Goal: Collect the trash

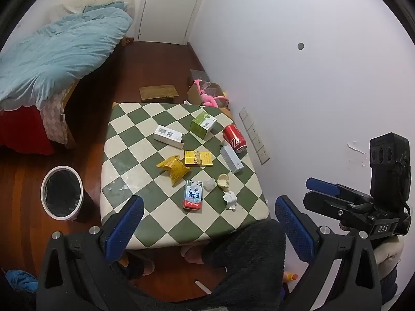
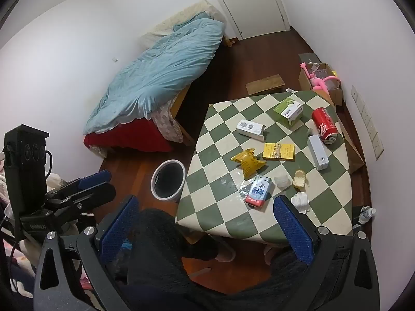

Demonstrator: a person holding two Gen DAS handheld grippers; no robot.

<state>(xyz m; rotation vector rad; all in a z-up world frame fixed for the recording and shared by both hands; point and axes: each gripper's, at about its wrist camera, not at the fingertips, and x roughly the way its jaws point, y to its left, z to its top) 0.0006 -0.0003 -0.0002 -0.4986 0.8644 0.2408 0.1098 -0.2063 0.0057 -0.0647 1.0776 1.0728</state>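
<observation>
Both claws spread wide, empty, angled down over the near edge of the checkered worktop. Left claw, right claw. Trash is scattered on the worktop — nearest is the milk carton at 12 o'clock from the left claw, long axis running roughly 12–6. Bin sits on the floor at 10 o'clock, so the left claw is probably nearer.

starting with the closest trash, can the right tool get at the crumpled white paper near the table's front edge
Probably yes: the right tool is open and empty, and the crumpled white paper lies uncovered near the table's front edge, nothing between.
</observation>
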